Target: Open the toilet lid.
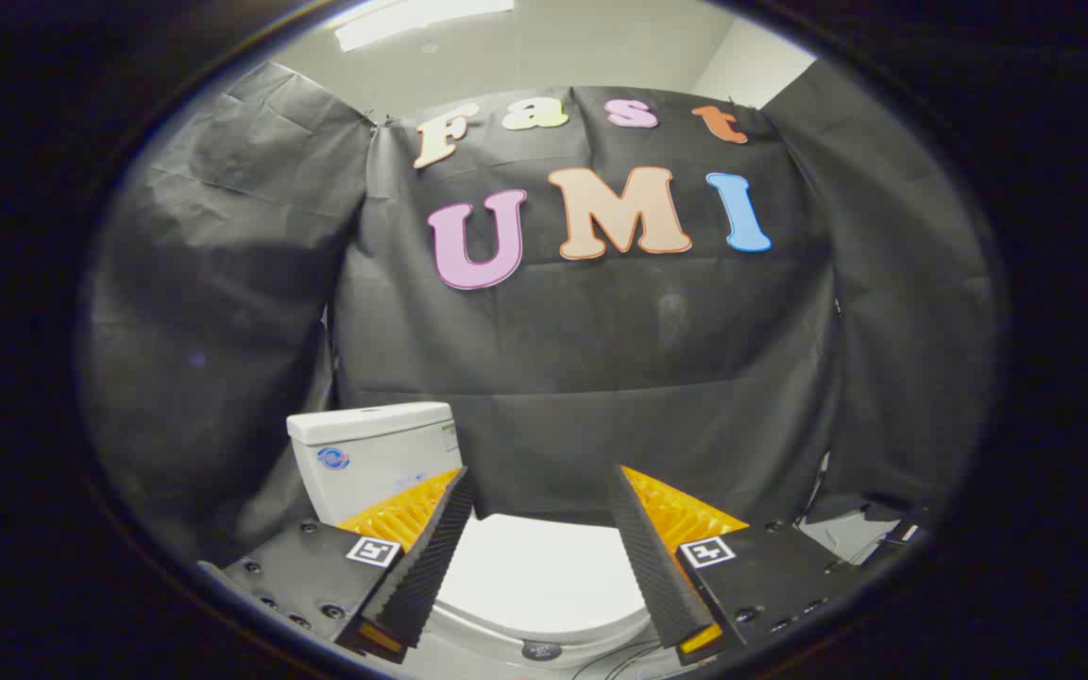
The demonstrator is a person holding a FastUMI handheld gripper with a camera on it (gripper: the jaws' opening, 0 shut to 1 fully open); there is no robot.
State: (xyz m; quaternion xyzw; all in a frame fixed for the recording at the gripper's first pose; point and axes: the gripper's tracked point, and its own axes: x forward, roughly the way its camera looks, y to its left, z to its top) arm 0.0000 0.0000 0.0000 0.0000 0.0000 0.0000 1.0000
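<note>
The gripper (540, 486) hangs with its two fingers spread wide and nothing between them, the ribbed black pads (426, 557) backed with orange and angled outward toward the tips. The white toilet lid (535, 581) lies down flat, closed over the bowl, showing in the lower middle of the frame between the two fingers and below them; neither finger touches it as far as I can see. The white tank (374, 453) stands at the lower left of centre, beyond the left finger and partly hidden by it, with a small round blue mark on its front. Behind everything hangs the creased black cloth wall (601, 378), with a pale ceiling and a bright strip light (421, 19) above it at the upper left.
</note>
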